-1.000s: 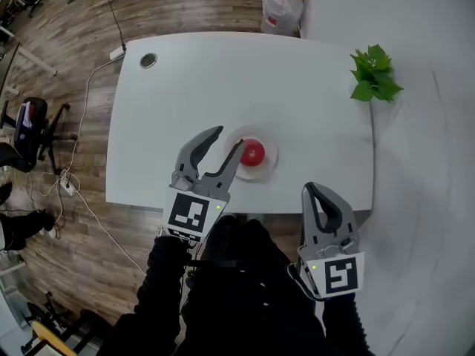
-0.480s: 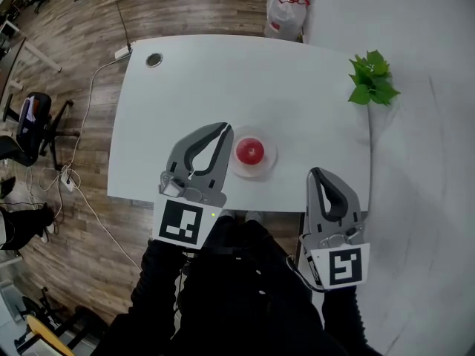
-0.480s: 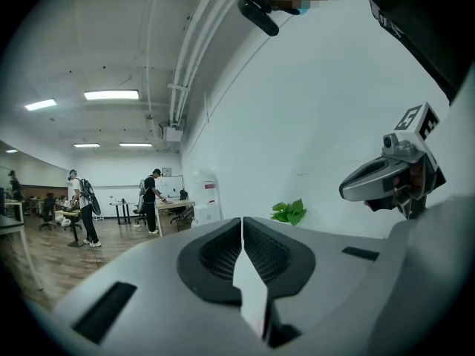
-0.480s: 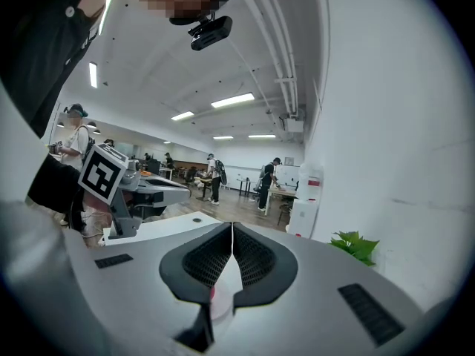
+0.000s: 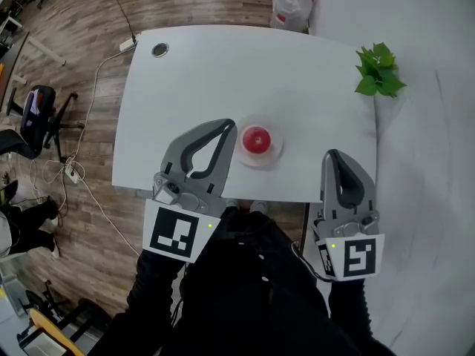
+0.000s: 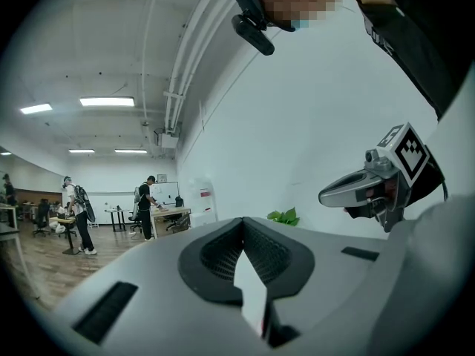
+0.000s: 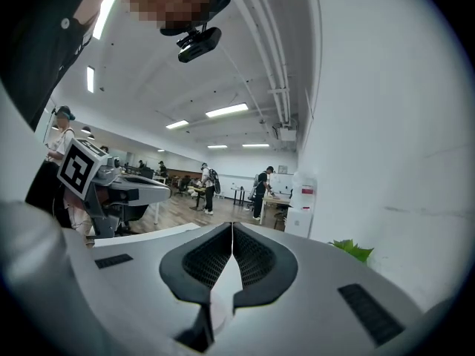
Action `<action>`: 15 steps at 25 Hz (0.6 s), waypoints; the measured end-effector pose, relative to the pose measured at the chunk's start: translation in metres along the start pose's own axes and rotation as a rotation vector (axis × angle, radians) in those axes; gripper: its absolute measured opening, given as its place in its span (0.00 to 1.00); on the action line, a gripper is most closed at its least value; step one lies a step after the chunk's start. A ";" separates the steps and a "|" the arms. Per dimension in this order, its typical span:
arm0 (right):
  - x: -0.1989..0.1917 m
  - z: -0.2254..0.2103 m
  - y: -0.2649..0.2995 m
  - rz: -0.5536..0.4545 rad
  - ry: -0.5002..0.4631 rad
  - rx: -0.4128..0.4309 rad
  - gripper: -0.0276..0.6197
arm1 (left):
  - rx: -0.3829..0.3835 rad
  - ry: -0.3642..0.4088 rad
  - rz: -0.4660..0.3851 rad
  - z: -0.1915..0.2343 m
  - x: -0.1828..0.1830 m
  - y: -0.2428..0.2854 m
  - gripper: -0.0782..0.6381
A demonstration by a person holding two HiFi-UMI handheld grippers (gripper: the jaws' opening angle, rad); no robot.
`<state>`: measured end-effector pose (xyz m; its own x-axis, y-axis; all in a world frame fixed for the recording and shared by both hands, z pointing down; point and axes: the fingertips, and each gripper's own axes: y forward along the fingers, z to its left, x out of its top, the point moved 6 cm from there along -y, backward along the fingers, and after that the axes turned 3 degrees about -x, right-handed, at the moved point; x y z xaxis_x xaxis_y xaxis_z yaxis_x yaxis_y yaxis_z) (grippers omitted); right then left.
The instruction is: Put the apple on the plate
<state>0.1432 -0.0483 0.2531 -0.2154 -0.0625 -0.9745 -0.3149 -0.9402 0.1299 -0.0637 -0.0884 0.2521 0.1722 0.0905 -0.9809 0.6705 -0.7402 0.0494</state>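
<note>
Apple [image 5: 256,139] on plate [image 5: 276,150], white table [image 5: 260,73], wood floor [image 5: 74,21]

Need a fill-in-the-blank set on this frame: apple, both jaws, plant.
1. The apple rests on the ____.
2. The left gripper's jaws are ____, with nothing between them.
3. The right gripper holds ____.
4. The plant at the table's corner has ____ leaves.
Missing words: plate; shut; nothing; green.
</note>
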 end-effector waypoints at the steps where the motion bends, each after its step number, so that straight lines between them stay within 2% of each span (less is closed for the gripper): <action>1: 0.001 0.000 0.000 -0.004 0.003 -0.005 0.11 | -0.004 -0.002 -0.004 0.000 0.002 -0.002 0.13; 15: 0.001 -0.002 0.003 0.006 -0.032 0.022 0.11 | 0.002 0.026 -0.037 -0.005 0.011 0.000 0.13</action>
<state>0.1439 -0.0519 0.2518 -0.2468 -0.0568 -0.9674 -0.3336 -0.9323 0.1398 -0.0584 -0.0837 0.2425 0.1662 0.1350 -0.9768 0.6754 -0.7374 0.0130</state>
